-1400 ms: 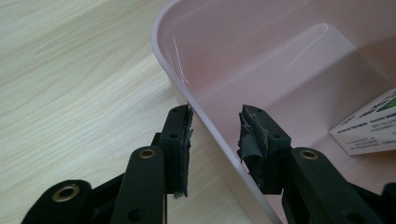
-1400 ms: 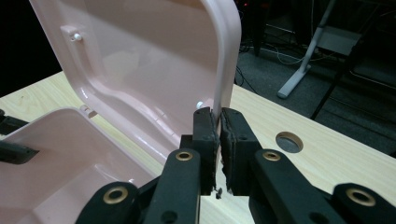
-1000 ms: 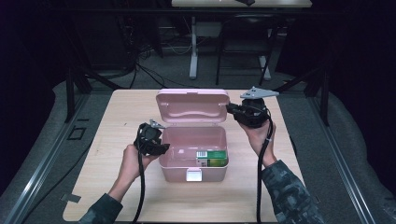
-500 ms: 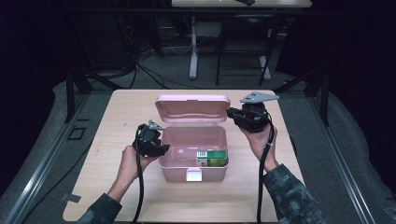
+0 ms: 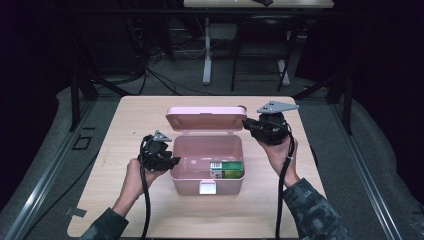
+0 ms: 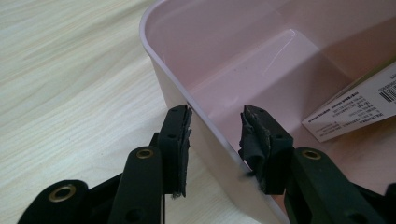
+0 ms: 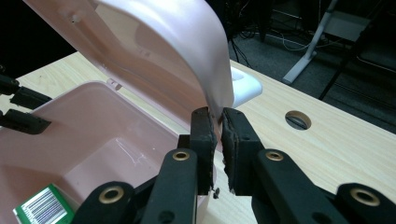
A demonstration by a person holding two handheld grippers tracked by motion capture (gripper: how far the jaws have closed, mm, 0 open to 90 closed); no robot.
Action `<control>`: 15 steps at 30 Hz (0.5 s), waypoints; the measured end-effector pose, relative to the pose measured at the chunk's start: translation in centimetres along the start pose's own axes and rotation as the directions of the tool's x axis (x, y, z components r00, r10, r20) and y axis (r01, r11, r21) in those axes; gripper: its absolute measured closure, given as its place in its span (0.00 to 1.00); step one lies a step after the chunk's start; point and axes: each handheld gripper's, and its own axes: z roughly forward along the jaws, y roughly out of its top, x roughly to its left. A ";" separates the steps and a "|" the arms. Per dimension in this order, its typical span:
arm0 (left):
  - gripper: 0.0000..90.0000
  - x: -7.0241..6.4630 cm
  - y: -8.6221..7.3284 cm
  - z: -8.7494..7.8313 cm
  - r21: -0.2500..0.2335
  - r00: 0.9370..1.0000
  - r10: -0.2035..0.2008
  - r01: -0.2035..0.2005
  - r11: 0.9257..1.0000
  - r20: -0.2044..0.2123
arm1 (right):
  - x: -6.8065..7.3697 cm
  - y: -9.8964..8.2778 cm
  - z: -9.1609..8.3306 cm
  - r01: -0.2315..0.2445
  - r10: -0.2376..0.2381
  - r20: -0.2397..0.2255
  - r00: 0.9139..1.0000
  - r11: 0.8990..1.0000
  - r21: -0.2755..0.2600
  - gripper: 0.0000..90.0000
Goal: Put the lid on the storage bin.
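A pink plastic box (image 5: 202, 152) stands on the table with its lid (image 5: 206, 119) raised at the back. A green carton (image 5: 228, 170) with a white label lies in its right front corner. My left gripper (image 5: 172, 161) straddles the box's left wall (image 6: 205, 126), one pad outside and one inside, both against it. My right gripper (image 5: 245, 123) is shut on the lid's right edge (image 7: 217, 100) and holds the lid (image 7: 154, 51) up. In the right gripper view the carton (image 7: 44, 205) is at the bottom left and the left gripper (image 7: 21, 109) at the far wall.
The box sits mid-table on a light wooden top (image 5: 140, 115), with bare wood on all sides. A white latch (image 5: 207, 187) is on the box's front wall. A cable hole (image 7: 298, 120) lies in the table beyond the lid. Desk legs and cables stand on the dark floor behind.
The lid has tipped a little further up and forward with my right gripper on its edge. My left gripper has stayed at the box's left wall.
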 end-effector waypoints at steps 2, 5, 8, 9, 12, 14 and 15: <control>0.68 0.0 -0.1 -0.2 -0.002 1.000 0.001 -0.001 1.000 0.002 | 0.2 -0.1 -0.1 -0.002 0.002 -0.004 1.000 1.000 0.002 0.91; 0.67 0.1 -0.1 -0.7 -0.011 1.000 -0.001 0.001 1.000 0.005 | 0.3 -0.4 -0.4 0.001 -0.001 -0.010 1.000 1.000 0.005 0.91; 0.66 0.3 -0.1 -1.5 -0.029 1.000 -0.008 0.009 1.000 0.007 | 0.5 -0.8 -0.5 0.003 -0.003 -0.017 1.000 1.000 0.014 0.91; 0.67 0.3 -0.1 -1.8 -0.041 1.000 -0.011 0.011 0.999 0.004 | 0.6 -1.0 -0.5 0.010 -0.009 -0.018 1.000 1.000 0.021 0.90; 0.69 0.4 0.0 -2.3 -0.060 1.000 -0.010 0.010 0.998 0.009 | 0.9 -1.3 -0.7 0.012 -0.012 -0.017 1.000 1.000 0.028 0.90; 0.71 0.4 0.1 -2.5 -0.069 1.000 -0.004 0.004 0.998 0.012 | 1.0 -1.3 -0.8 0.015 -0.015 -0.019 1.000 0.999 0.032 0.90; 0.72 0.3 0.1 -2.6 -0.074 1.000 -0.002 0.003 0.997 0.015 | 1.0 -1.4 -0.8 0.016 -0.015 -0.019 1.000 0.999 0.034 0.90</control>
